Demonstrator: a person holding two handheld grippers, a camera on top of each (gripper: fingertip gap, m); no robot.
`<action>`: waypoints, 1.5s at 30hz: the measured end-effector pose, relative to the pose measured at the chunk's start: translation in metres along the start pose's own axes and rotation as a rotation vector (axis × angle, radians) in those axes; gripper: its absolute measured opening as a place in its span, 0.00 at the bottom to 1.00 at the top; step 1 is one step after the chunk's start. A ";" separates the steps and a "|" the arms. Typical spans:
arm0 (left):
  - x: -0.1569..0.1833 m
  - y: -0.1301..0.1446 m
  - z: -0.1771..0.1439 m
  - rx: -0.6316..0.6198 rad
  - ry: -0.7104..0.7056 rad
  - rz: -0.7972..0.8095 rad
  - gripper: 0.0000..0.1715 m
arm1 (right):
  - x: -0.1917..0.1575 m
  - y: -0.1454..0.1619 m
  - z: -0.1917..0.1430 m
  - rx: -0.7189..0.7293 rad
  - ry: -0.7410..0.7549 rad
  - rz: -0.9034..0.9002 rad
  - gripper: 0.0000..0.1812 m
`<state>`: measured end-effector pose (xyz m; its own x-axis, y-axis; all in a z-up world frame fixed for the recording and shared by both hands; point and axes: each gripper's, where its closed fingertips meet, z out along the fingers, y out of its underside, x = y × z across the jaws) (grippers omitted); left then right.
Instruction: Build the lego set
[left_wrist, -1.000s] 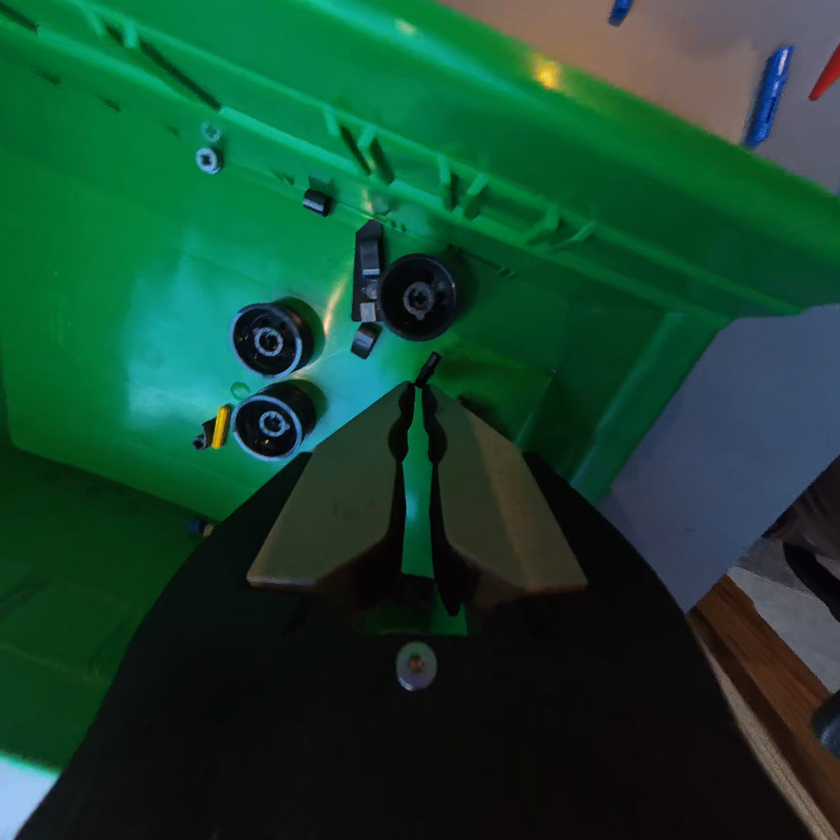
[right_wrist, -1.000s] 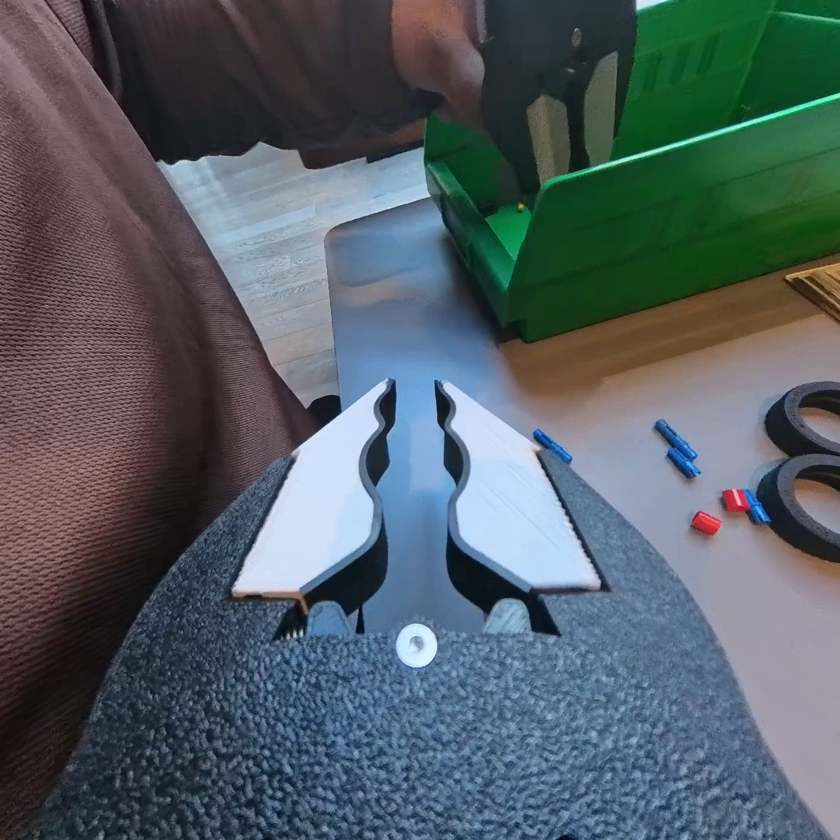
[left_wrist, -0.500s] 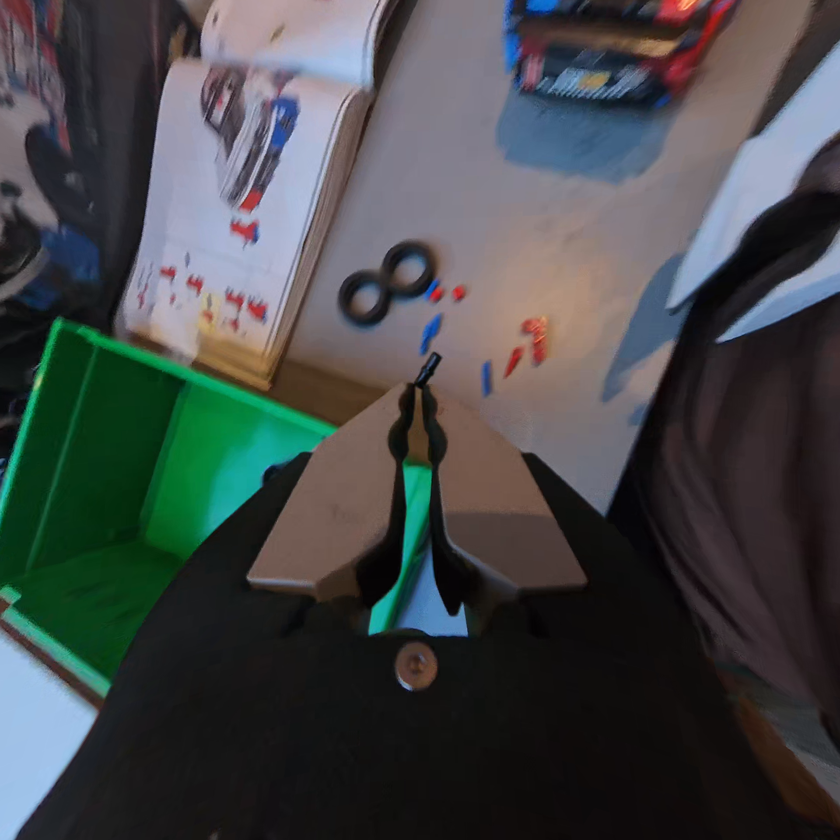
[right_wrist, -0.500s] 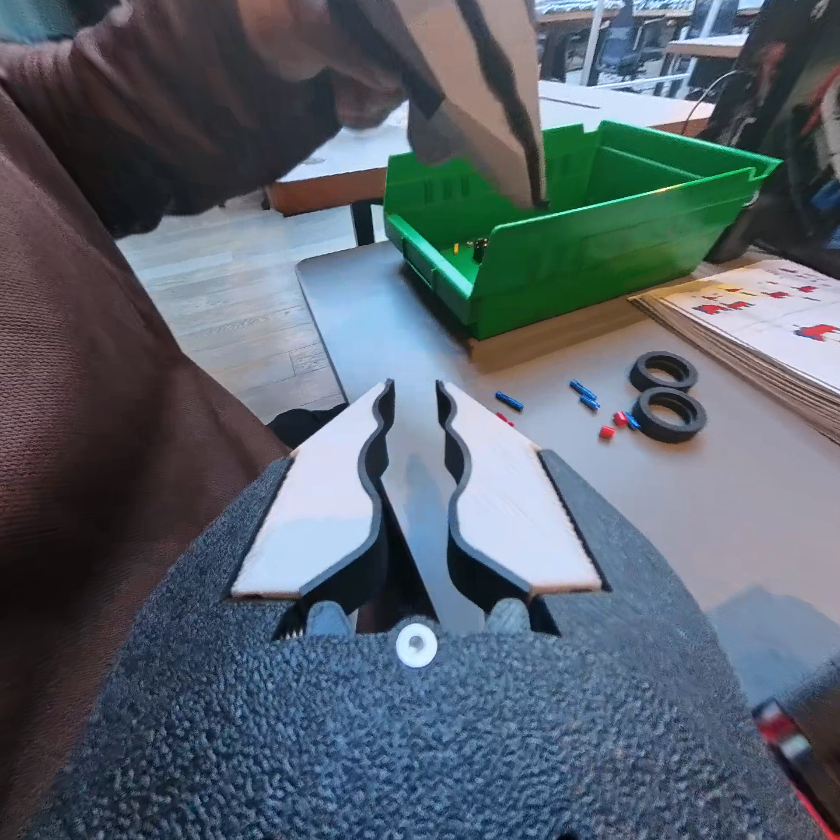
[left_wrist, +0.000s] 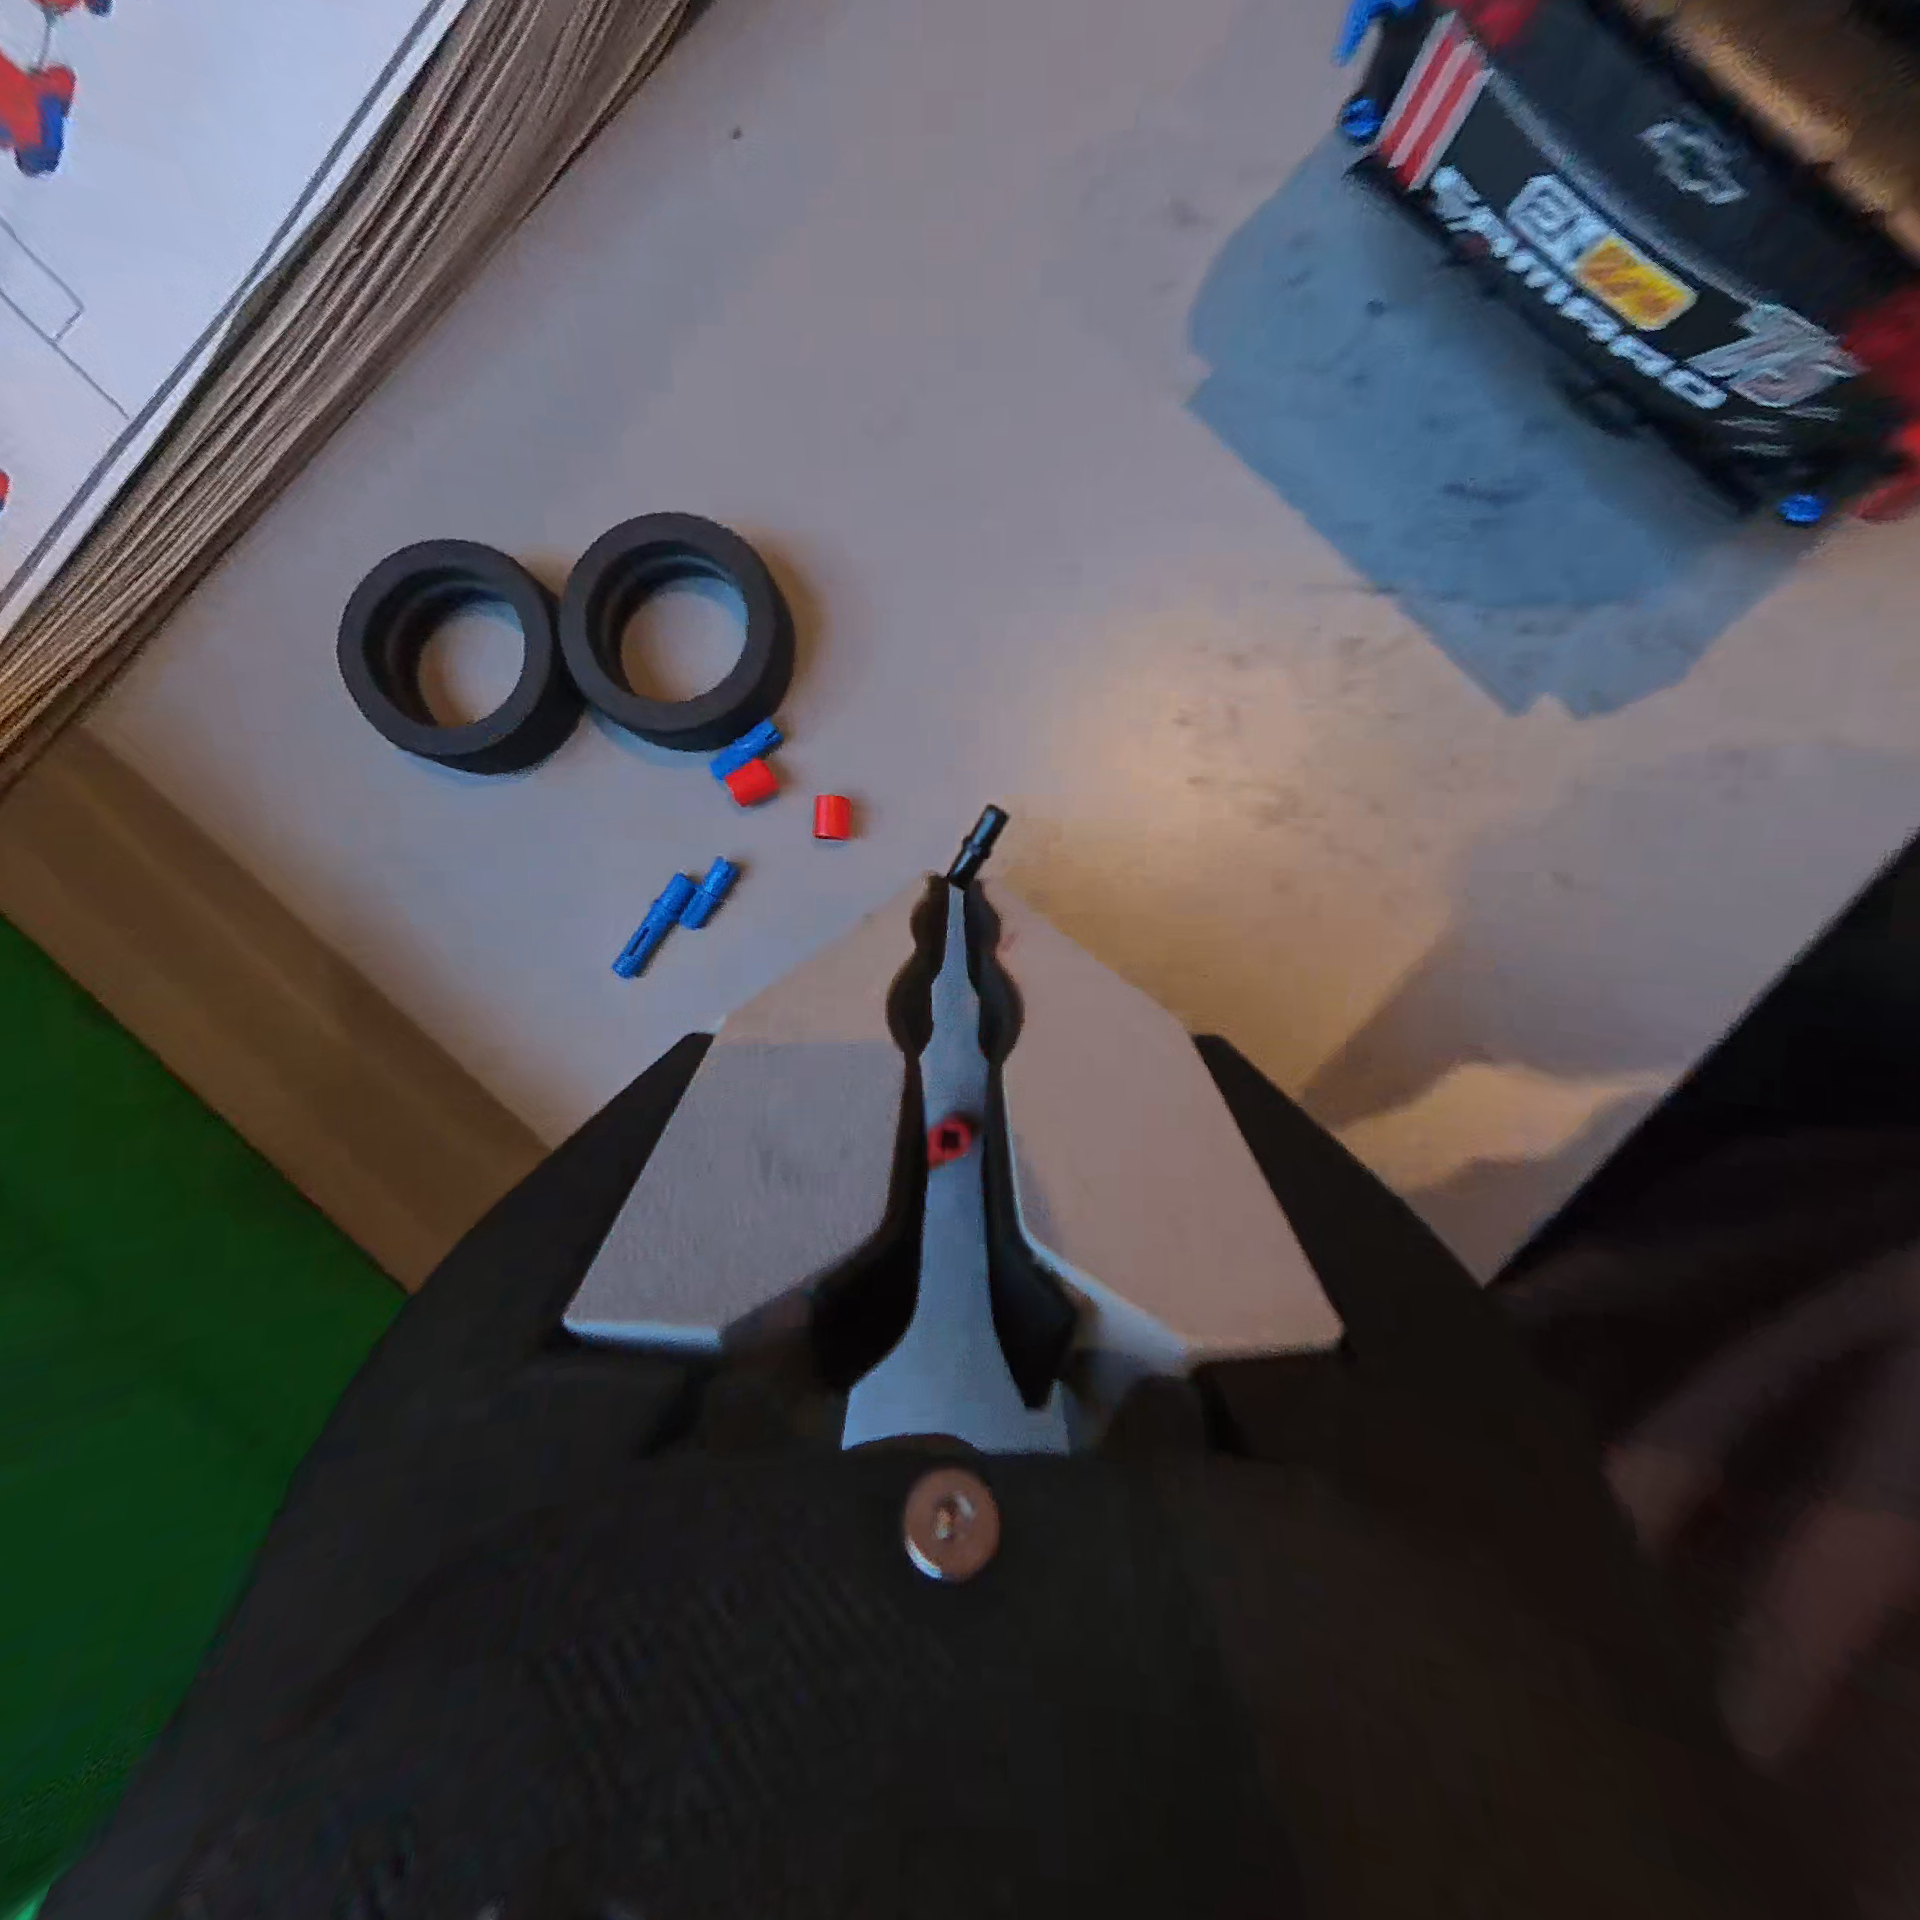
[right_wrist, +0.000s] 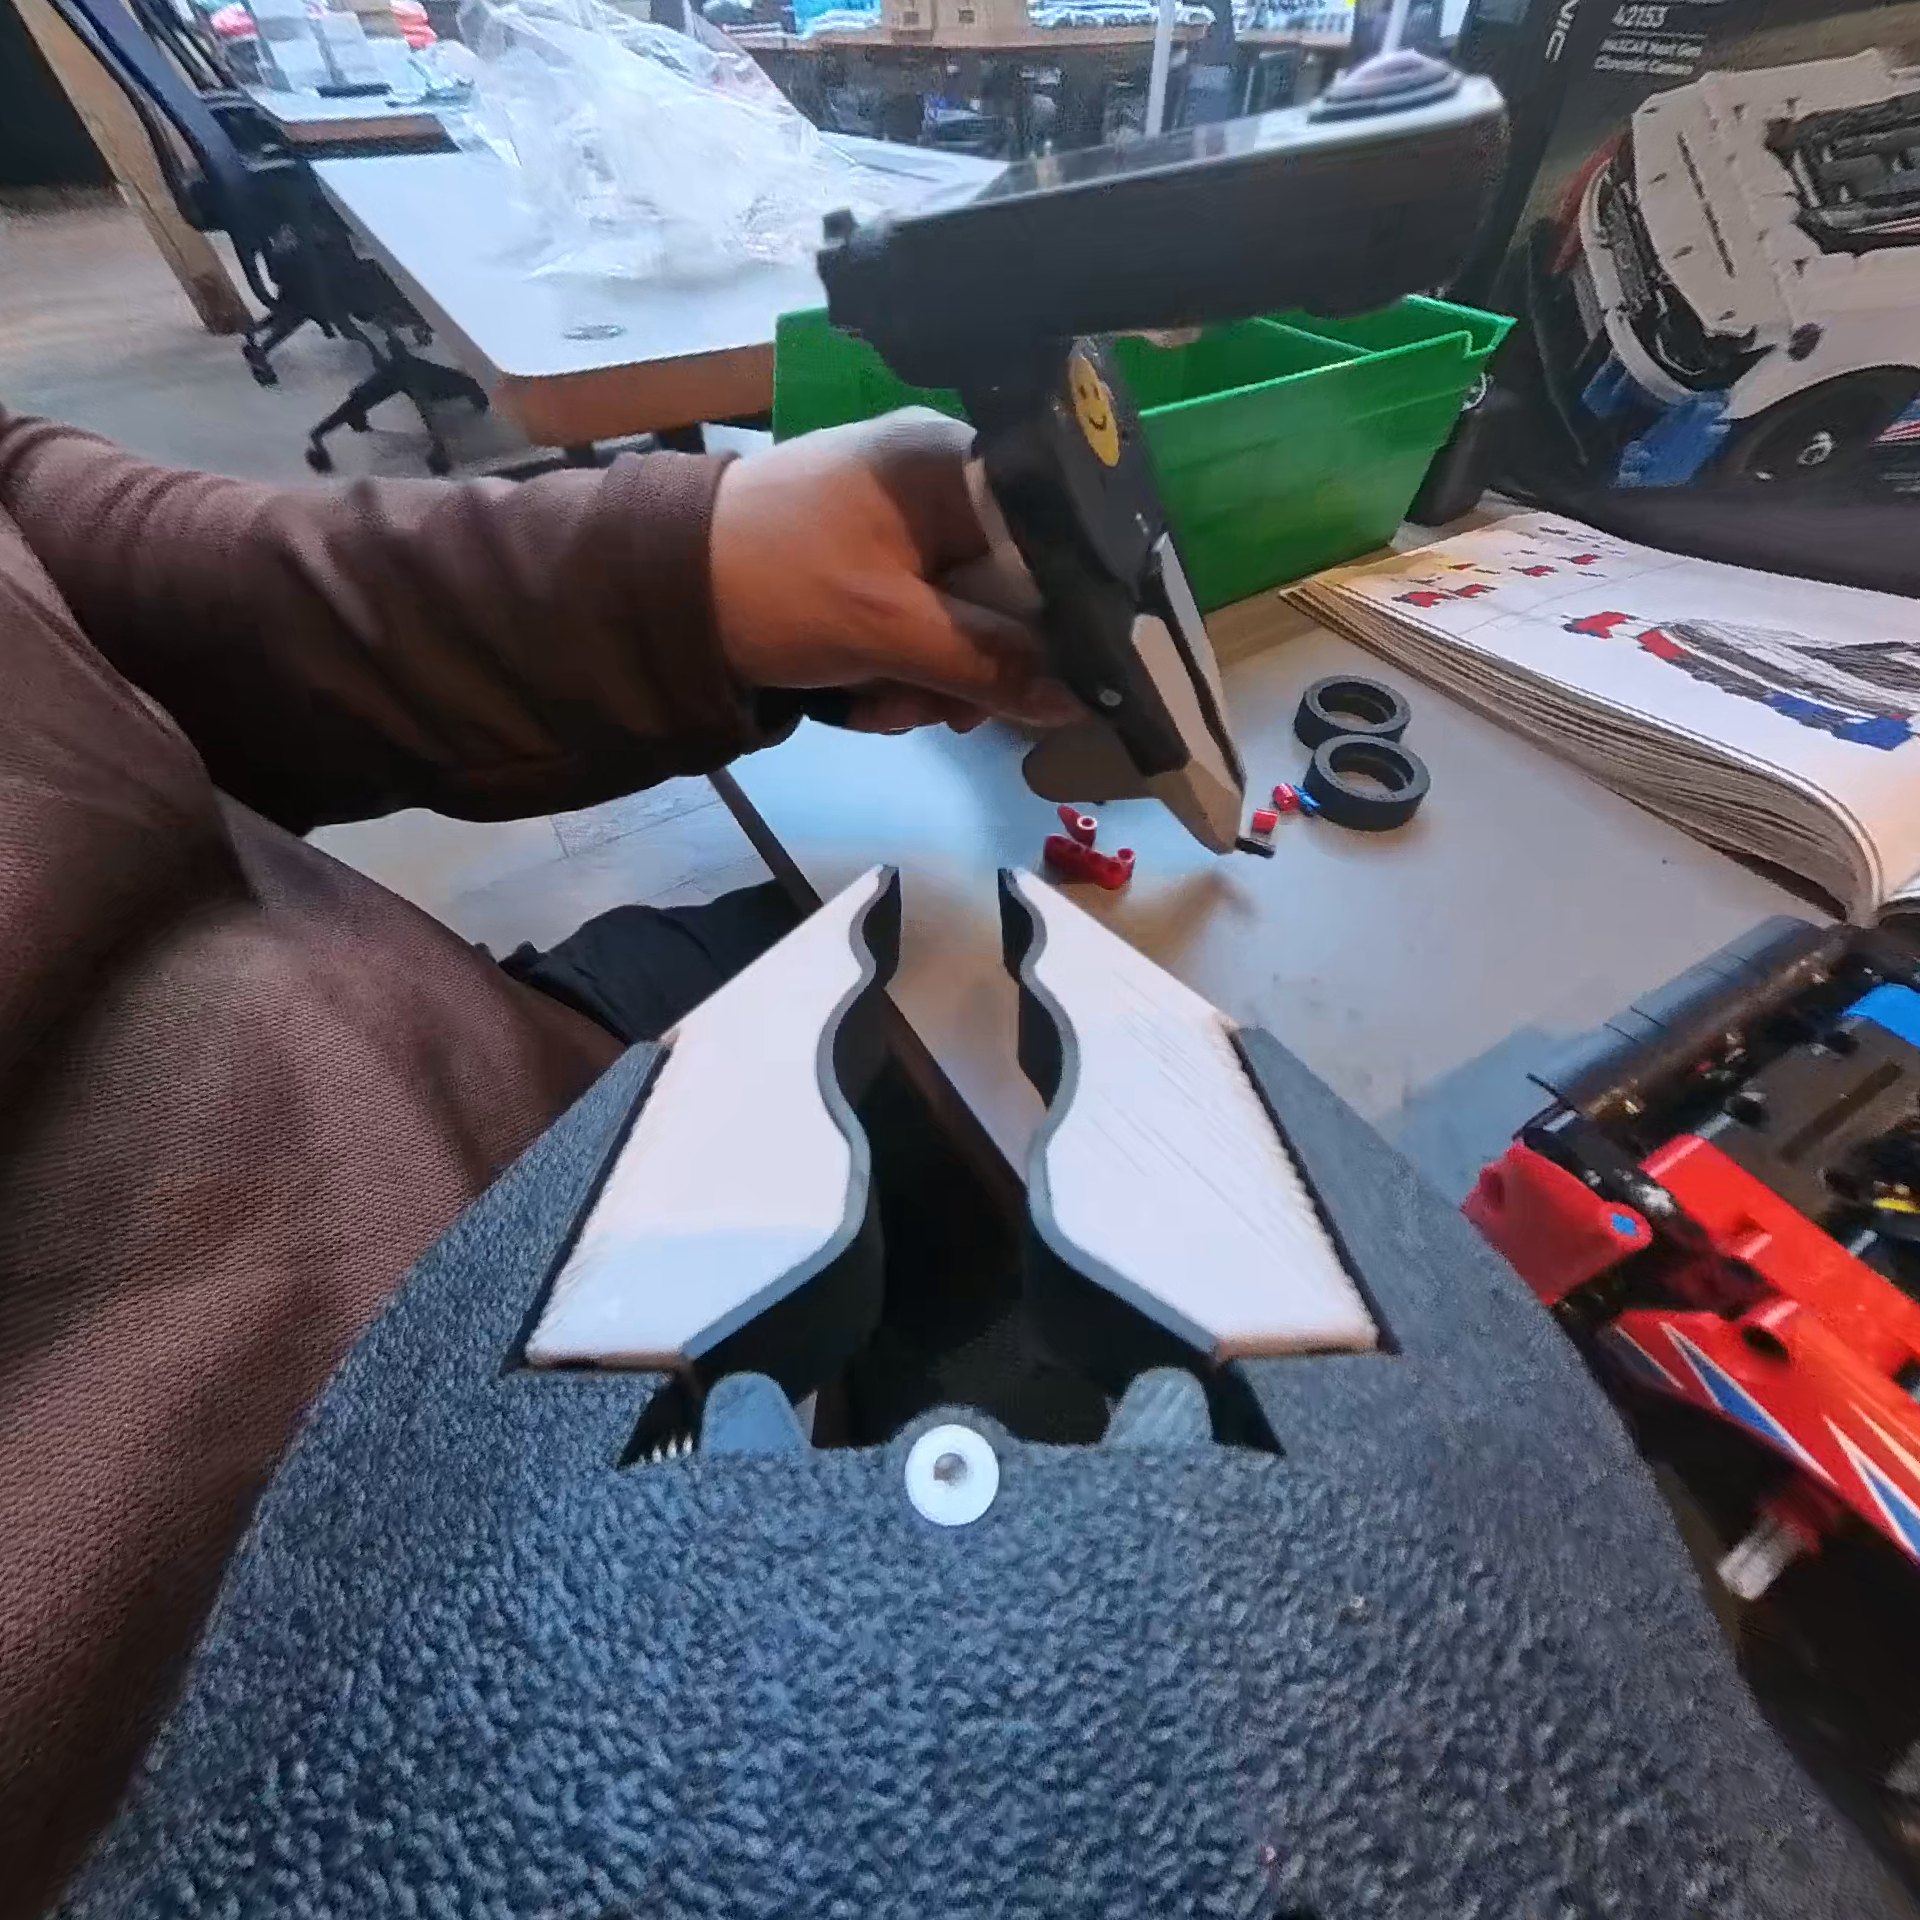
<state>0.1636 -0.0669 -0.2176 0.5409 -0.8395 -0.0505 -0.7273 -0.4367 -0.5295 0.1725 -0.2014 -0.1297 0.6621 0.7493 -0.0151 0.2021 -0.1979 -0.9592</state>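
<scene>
pale desk (left_wrist: 1039, 395). left gripper (left_wrist: 956, 883) clenched on black pin (left_wrist: 977, 844), its long axis pointing forward-down just beside loose red bushes (left_wrist: 831, 817). right gripper (right_wrist: 948, 883) released, farther back.

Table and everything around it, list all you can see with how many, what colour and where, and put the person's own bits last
tyres: two, black, side by side near the booklet
blue pins: three, blue, two below the tyres, one against the right tyre
red bushes: two, red, just below the tyres
red connector pieces: a few, red, near table edge
black pin: one, black, in left gripper's tips
instruction booklet: one, white pages, open beside tyres
green bin: one, green, behind the pieces
car model: one, black and red, part-built, right side
set box: one, dark, behind booklet
left gripper: shut on black pin
right gripper: open, empty
hand: one, brown sleeve, holding left gripper
</scene>
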 end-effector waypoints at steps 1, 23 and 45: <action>-0.002 -0.001 0.003 -0.006 -0.008 -0.006 0.00 | 0.001 0.001 -0.001 -0.006 0.009 -0.009 0.10; -0.015 0.005 0.001 0.082 -0.067 -0.004 0.12 | 0.025 0.046 0.029 -0.169 0.095 0.021 0.10; 0.032 0.016 -0.037 0.445 0.044 0.095 0.19 | 0.025 0.061 -0.006 -0.171 0.157 -0.095 0.14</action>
<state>0.1535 -0.1129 -0.1965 0.4555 -0.8861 -0.0854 -0.5154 -0.1842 -0.8369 0.2060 -0.1986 -0.1865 0.7357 0.6649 0.1293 0.3785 -0.2453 -0.8925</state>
